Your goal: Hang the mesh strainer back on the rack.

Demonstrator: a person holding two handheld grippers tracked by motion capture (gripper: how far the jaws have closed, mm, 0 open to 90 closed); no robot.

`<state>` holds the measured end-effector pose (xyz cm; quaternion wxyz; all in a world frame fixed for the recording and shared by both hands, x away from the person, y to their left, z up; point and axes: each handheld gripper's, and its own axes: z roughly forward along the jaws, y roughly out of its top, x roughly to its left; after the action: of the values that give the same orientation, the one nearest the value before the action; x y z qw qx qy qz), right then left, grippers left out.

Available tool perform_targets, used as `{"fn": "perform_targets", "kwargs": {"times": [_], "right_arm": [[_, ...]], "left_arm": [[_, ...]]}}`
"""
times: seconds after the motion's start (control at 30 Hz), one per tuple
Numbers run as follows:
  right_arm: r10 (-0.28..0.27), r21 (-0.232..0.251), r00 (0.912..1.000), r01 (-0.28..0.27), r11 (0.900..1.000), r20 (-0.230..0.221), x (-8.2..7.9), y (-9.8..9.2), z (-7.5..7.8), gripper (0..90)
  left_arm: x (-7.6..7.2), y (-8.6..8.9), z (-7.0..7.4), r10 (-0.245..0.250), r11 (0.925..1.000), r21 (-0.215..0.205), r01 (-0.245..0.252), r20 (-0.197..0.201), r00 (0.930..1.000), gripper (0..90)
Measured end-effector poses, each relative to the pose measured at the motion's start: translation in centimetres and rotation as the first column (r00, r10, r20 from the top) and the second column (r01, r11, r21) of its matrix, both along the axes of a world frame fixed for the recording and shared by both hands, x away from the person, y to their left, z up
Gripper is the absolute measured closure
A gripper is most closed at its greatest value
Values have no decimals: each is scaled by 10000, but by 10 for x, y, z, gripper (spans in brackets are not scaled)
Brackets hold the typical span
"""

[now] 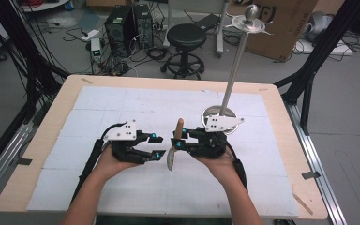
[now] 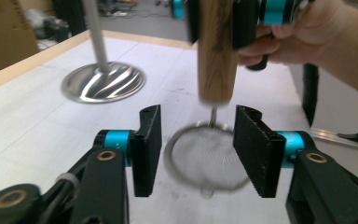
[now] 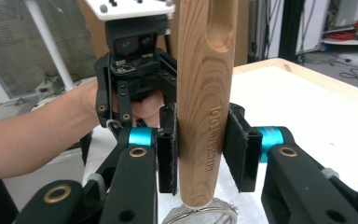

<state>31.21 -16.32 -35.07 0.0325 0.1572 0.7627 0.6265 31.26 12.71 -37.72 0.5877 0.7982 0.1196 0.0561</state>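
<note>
Start with the tabletop (image 1: 65, 108): there is one, covered in white tiles, and the strainer hangs over its near middle with nothing under it. A dropped strainer would land there on its rim and could bounce or roll off toward you.

One stand (image 1: 234, 70) rises from a round metal base (image 2: 103, 83) just behind your right hand, with hooked arms at its top. I judge that the strainer belongs on one of those hooks. If you swing up too fast, the handle could knock the pole and tip the stand, since the base is simply resting on the tiles.

You have two claws. Your right claw (image 3: 200, 151) is clamped on the wooden handle (image 3: 205, 84), which stands upright between the pads. It grips low, near the mesh end, so the long upper part can lever in the pads and twist if it meets anything.

Your left claw (image 2: 198, 149) stands partly apart, gripping nothing, with one pad (image 2: 149, 149) on either side of the mesh bowl. From the left gripper view I cannot tell whether a pad touches the rim. Closing there could dent the fine mesh or push the strainer askew in the right claw's hold.

One strainer (image 1: 174, 147): a wooden handle with a slot near its top, a short wire neck and a round mesh bowl (image 2: 207, 161) hanging below, blurred in the left gripper view.
</note>
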Motion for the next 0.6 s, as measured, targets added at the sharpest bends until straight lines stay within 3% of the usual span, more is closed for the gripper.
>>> {"fn": "perform_targets", "kwargs": {"times": [0.17, 0.33, 0.6], "right_arm": [[-294, -97, 9996, 294, 9995, -43, 1, -8, -1, 678], [-533, -227, 9985, 530, 9983, -121, 3, -14, -3, 677], [-910, -457, 9958, 911, 9948, 42, 3, -27, 0, 677]], "left_arm": [[1, 19, -5, 703, 9960, 544, -711, 154, 9974, 481], [4, 38, -3, 1324, 9902, 428, -1328, 119, 9911, 434], [12, 76, -3, 2497, 9672, 490, -2494, -10, 9683, 325]]}}
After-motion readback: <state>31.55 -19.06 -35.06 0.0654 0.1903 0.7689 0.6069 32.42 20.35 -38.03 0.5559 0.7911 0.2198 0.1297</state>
